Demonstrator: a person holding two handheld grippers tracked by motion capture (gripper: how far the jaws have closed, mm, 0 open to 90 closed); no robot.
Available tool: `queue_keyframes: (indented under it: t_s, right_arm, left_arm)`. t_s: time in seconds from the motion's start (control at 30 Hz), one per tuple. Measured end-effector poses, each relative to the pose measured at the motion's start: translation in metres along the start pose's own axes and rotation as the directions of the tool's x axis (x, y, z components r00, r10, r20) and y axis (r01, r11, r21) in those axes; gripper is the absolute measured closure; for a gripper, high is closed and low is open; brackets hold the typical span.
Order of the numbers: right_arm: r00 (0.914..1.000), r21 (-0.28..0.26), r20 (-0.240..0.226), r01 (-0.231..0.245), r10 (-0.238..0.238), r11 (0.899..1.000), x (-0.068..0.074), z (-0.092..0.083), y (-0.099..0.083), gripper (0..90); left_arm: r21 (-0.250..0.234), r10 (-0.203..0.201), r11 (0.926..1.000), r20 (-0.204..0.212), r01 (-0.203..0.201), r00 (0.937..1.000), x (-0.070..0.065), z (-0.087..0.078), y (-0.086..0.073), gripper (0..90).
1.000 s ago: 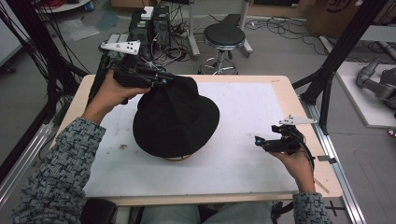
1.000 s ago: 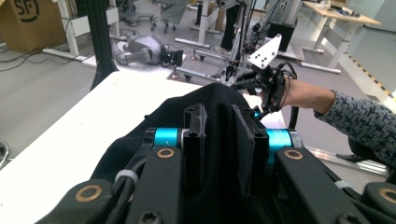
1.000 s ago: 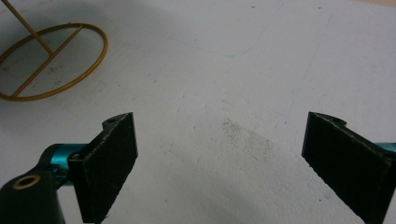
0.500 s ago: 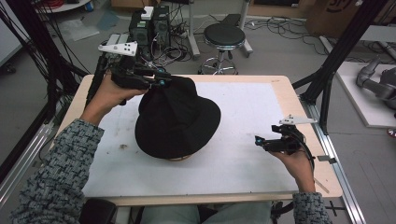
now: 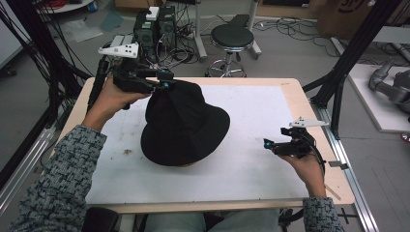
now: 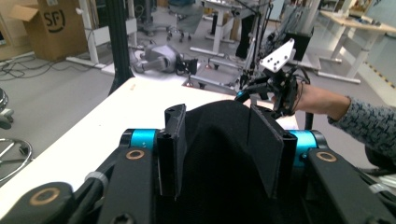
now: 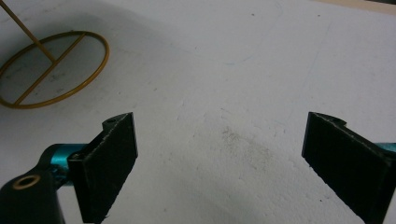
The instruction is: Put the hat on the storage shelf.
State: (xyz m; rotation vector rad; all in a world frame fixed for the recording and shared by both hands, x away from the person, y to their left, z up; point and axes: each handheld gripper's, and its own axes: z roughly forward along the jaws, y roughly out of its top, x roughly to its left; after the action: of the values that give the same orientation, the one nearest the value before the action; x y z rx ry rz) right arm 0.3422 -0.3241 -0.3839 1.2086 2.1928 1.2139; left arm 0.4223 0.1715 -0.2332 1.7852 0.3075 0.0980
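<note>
A black bucket hat (image 5: 186, 130) sits at the middle of the white table top (image 5: 261, 106). My left gripper (image 5: 167, 86) is shut on the top of its crown from the far left, and the fabric is pinched between the jaws in the left gripper view (image 6: 219, 140). My right gripper (image 5: 268, 144) hovers open over bare table to the right of the hat, with nothing between its fingers (image 7: 224, 154). A gold wire ring stand (image 7: 49, 69) with a thin upright rod rests on the table ahead and left of the right jaws.
A round stool (image 5: 232, 36) and computer gear stand beyond the far table edge. Black frame posts (image 5: 338, 82) rise by the right side. A grey robot arm part (image 5: 391, 89) lies on a platform off to the right.
The left gripper has stayed shut on the hat's crown, drawing it slightly up toward the far left. The right gripper has stayed in place, open.
</note>
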Motion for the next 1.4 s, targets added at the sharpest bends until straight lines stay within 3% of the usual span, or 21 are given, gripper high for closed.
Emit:
queue_keyframes:
  t_s: [0.33,0.5,0.53,0.73,0.83,0.9,1.0,1.13,1.17,1.23,1.27,1.4]
  right_arm:
    - [0.9997,-0.01,-0.024,0.008,-0.008,1.0,0.0,0.011,0.011,10.1]
    - [0.9991,-0.018,-0.041,0.013,-0.013,1.0,-0.001,0.02,0.018,10.1]
    - [0.9989,-0.021,-0.043,0.015,-0.016,1.0,-0.001,0.021,0.019,10.1]
    - [0.9979,-0.026,-0.062,0.016,-0.017,1.0,-0.002,0.032,0.027,10.1]
    - [0.9976,-0.031,-0.068,0.015,-0.018,0.999,-0.004,0.036,0.03,10.1]
    - [0.9971,-0.038,-0.073,0.016,-0.019,0.999,-0.004,0.038,0.032,10.1]
    - [0.997,-0.044,-0.075,0.016,-0.019,0.999,-0.005,0.04,0.035,10.1]
    - [0.9964,-0.043,-0.083,0.012,-0.015,0.999,-0.006,0.043,0.037,10.1]
    - [0.9962,-0.042,-0.085,0.013,-0.017,0.999,-0.007,0.043,0.037,10.1]
    - [0.9961,-0.04,-0.087,0.008,-0.011,0.999,-0.007,0.045,0.038,10.1]
    - [0.996,-0.042,-0.089,0.006,-0.01,0.999,-0.007,0.045,0.038,10.1]
    - [0.9956,-0.053,-0.093,-0.001,-0.004,0.999,-0.01,0.047,0.042,10.1]
  left_arm:
    - [-0.036,0.002,0.9993,-0.072,-0.005,0.9974,-0.009,-0.028,-0.001,54.0]
    - [-0.049,-0.01,0.9988,-0.161,0.002,0.9869,-0.013,-0.05,-0.009,51.2]
    - [-0.044,-0.01,0.999,-0.187,0.002,0.9822,-0.014,-0.054,-0.012,50.8]
    - [-0.019,-0.023,0.9997,-0.314,0.017,0.9492,-0.02,-0.075,-0.029,45.7]
    - [-0.013,-0.027,0.9996,-0.369,0.024,0.9289,-0.022,-0.084,-0.038,44.0]
    - [-0.011,-0.027,0.9996,-0.414,0.025,0.9097,-0.025,-0.091,-0.045,42.6]
    - [-0.021,-0.038,0.9993,-0.453,0.032,0.8905,-0.028,-0.096,-0.056,40.0]
    - [-0.012,-0.044,0.999,-0.514,0.044,0.8566,-0.03,-0.101,-0.071,36.7]
    - [-0.016,-0.051,0.9986,-0.533,0.05,0.8446,-0.03,-0.102,-0.077,36.3]
    - [-0.015,-0.063,0.9977,-0.551,0.066,0.8324,-0.03,-0.104,-0.085,36.0]
    - [-0.011,-0.077,0.9963,-0.57,0.086,0.8181,-0.029,-0.106,-0.093,35.3]
    - [-0.006,-0.085,0.9949,-0.593,0.101,0.801,-0.027,-0.106,-0.109,34.2]
